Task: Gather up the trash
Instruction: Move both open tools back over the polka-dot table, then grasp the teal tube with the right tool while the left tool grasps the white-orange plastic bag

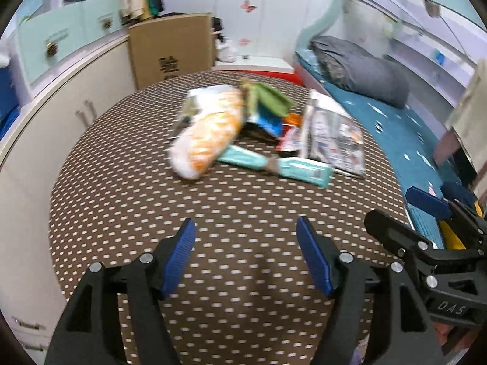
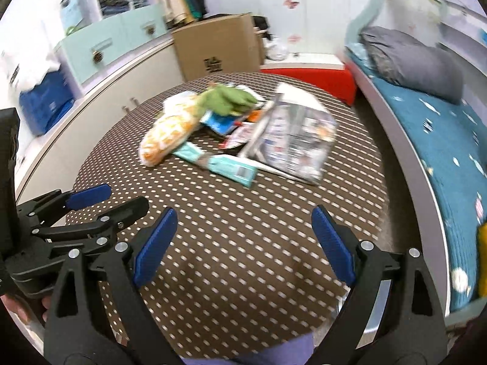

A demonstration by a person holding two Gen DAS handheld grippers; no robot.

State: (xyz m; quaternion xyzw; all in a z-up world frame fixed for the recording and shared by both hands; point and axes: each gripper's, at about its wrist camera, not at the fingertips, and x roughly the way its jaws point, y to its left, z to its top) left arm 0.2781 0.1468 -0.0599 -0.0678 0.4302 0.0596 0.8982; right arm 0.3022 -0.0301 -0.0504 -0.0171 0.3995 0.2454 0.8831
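A heap of trash lies on the far half of the brown dotted table (image 1: 213,206): an orange-and-white bag (image 1: 207,133), a green wrapper (image 1: 271,97), a teal flat packet (image 1: 274,164), a silvery printed pack (image 1: 334,133) and small blue and red wrappers. The right wrist view shows the same orange-and-white bag (image 2: 167,133), teal packet (image 2: 219,161) and silvery pack (image 2: 292,140). My left gripper (image 1: 246,222) hangs open over bare cloth, short of the heap. My right gripper (image 2: 244,210) is open too and holds nothing. The two grippers are side by side.
A cardboard box (image 1: 170,48) stands behind the table, with a red block (image 2: 319,79) beside it. White cabinets (image 1: 61,97) run along the left. A bed with a teal cover (image 2: 441,127) and a grey pillow (image 1: 359,70) borders the right side.
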